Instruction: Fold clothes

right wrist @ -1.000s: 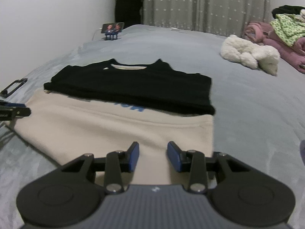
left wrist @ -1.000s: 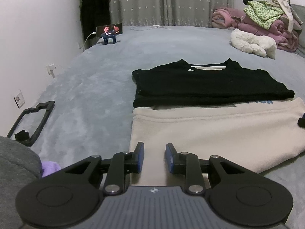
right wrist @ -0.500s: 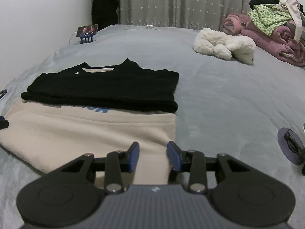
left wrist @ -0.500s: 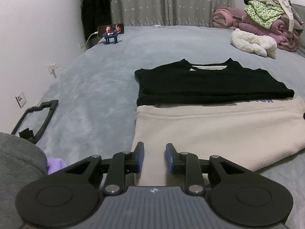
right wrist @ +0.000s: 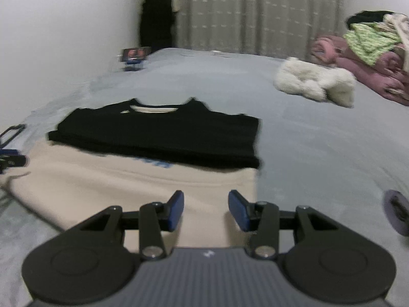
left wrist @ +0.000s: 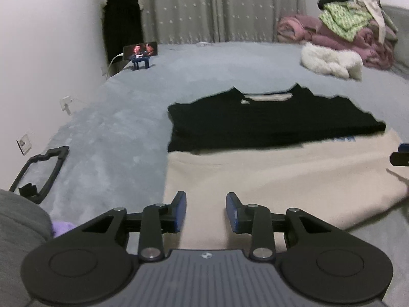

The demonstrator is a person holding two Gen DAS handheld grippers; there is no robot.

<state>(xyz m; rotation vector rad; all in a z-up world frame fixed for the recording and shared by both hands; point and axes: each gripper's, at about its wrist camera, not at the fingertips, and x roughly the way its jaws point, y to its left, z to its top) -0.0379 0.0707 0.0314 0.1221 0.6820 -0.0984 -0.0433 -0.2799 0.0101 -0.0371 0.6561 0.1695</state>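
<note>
On a grey bed (left wrist: 107,138), the left tongs (left wrist: 205,211) and right tongs (right wrist: 205,209) are hovering over the near hem of a cream sweatshirt (left wrist: 281,179), one at each corner. Both are spreading with nothing pinched, apparently readying the next fold, while a folded black top (right wrist: 158,133) is lying across its far half.

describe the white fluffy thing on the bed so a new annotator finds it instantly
Start at the grey bed and look to its far right corner, where a heap of pink blankets is piled with other clothes. The white fluffy thing lies on the bed just in front of that heap. It is the only shaggy, cream-white lump; the black top and beige garment lie flat, nearer.
</note>
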